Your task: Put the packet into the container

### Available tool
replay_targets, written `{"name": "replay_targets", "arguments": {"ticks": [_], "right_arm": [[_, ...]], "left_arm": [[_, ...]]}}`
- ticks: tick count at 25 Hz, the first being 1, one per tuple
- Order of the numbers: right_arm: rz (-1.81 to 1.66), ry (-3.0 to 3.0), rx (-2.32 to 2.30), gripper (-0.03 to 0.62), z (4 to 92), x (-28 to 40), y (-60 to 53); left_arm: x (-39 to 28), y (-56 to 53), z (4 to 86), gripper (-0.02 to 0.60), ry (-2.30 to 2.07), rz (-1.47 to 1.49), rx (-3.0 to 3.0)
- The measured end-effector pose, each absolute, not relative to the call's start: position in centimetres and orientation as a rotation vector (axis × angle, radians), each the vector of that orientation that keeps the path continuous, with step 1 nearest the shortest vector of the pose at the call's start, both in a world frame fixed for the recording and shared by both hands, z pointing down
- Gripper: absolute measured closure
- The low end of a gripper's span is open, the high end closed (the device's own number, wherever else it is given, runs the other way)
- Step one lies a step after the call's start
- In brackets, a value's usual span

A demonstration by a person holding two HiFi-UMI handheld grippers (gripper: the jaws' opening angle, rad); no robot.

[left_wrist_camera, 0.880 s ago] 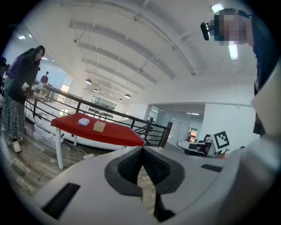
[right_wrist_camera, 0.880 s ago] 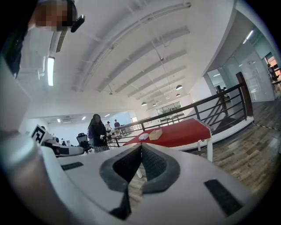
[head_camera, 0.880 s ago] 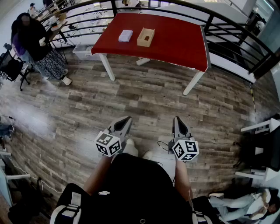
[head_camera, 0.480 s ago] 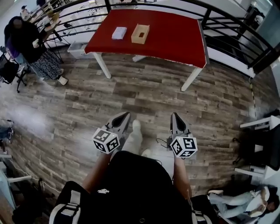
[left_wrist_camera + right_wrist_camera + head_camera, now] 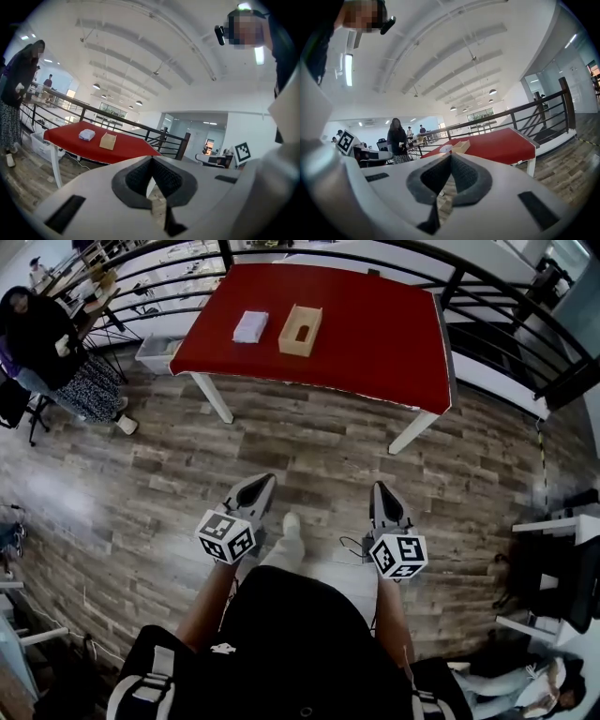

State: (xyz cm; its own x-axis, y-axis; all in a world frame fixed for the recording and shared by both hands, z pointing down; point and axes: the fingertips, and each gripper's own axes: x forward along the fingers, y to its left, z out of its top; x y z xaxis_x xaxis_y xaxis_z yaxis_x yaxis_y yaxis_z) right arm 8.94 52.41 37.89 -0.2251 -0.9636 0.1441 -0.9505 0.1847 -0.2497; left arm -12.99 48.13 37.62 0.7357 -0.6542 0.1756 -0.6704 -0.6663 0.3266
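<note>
Packet [image 5: 250, 326] lies flat on the red desk [image 5: 375, 343], at 11 o'clock in head view. Container [image 5: 300, 331] is just beside it at its 3 o'clock, not touching. Left tongs [image 5: 262, 480] and right tongs [image 5: 380, 489] are both clenched and empty, well short of the desk. Only open floor [image 5: 309, 446] lies between. Railing [image 5: 456, 285] behind desk, bin [image 5: 155, 351] by its 9 o'clock end, person [image 5: 42, 334] at 10. Versus earlier frames: desk larger in view, person nearer the frame edge, tongs unchanged.

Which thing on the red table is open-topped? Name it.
The tan container, right of the white packet in the head view; the packet is a flat bundle.
</note>
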Motion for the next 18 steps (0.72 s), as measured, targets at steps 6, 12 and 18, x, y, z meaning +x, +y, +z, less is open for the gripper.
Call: {"name": "replay_targets", "arguments": {"ticks": [6,12,18], "right_arm": [[-0.426,2.355,-1.948,0.574,36.5,9.0,43.6],[-0.399,2.358,-1.951,0.574,35.5,8.2,37.5],[-0.397,2.362,-1.941,0.574,35.8,7.4,33.3]], "left_arm": [[-12.7,39.4,36.9,0.575,-1.000,0.088,2.594],[-13.3,33.6,36.6,0.575,-0.989,0.111,2.622],[-14.7,29.7,36.7,0.575,-1.005,0.092,2.610]]}}
